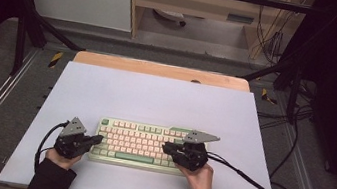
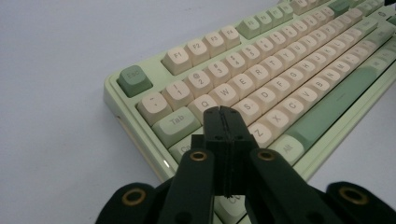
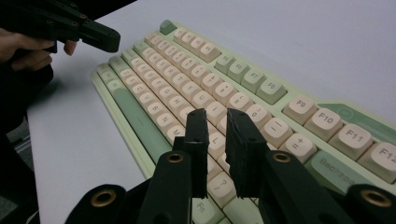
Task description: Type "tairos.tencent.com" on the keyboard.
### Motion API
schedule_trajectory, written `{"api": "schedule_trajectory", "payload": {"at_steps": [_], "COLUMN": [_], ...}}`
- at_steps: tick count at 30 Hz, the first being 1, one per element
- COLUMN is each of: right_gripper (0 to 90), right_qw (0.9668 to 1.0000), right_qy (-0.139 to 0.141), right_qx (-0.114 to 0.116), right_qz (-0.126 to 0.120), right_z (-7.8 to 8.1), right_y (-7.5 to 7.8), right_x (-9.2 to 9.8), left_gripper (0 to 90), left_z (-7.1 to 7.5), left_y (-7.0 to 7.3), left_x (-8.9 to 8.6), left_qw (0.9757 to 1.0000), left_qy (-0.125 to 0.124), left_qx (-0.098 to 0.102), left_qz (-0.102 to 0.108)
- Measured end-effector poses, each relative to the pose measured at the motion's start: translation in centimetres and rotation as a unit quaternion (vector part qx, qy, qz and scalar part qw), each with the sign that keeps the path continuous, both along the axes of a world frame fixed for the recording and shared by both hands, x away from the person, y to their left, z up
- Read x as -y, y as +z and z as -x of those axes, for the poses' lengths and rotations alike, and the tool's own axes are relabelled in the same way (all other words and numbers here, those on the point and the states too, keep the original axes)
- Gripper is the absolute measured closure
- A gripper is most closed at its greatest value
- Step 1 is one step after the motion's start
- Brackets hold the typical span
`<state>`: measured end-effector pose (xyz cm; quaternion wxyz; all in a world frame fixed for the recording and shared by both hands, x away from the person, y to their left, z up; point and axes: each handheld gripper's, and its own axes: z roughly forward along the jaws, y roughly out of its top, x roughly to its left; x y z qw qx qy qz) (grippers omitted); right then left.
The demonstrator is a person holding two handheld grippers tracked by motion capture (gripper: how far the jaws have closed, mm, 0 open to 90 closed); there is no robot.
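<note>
While both grippers are poised over opposite ends of the keyboard (image 1: 141,144), the work appears to be typing or key pressing, and how many keys have been struck cannot be told from the pictures. In the high view, the keyboard is seen lying on the white table sheet (image 1: 155,102), near the person's edge. The left gripper (image 1: 97,139) is held over the keyboard's left end, and the right gripper (image 1: 167,147) over its right half, each pointed inward toward the middle. No key is seen displaced and nothing is carried, so the task is judged to be under way rather than finished.

In the left gripper view, the left gripper (image 2: 224,112) is shown clenched, its jaws pressed flat together with nothing between them. The joined tip is placed over the letter keys (image 2: 261,93) near the A and S column, just above or touching them; contact cannot be confirmed. The Tab key (image 2: 177,122) lies just to its left.

In the right gripper view, the right gripper (image 3: 217,116) is shown with a narrow gap left between its jaws, released and empty. The tips hang over the keys around L (image 3: 215,140), near the punctuation column. A key press from either tip is judged to be the step in hand.
</note>
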<state>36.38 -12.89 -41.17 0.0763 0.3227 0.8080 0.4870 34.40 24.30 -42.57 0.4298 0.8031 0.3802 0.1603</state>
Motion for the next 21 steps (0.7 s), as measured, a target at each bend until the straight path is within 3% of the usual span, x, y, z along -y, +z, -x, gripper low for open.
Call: {"api": "schedule_trajectory", "payload": {"at_steps": [11,21], "right_gripper": [90.0,90.0], "right_qw": [0.9997,0.9992], "right_qy": [-0.013,-0.015], "right_qx": [0.011,0.002], "right_qz": [0.02,0.038], "right_z": [-0.8,-1.5], "right_y": [-0.2,-0.8], "right_x": [-3.0,-4.7], "left_gripper": [90.0,90.0], "left_z": [0.0,0.0], "left_y": [0.0,0.0], "left_x": [0.1,0.1], "left_qw": [1.0,1.0], "left_qy": [-0.003,-0.004], "left_qx": [0.0,0.0], "left_qz": [0.0,0.0]}}
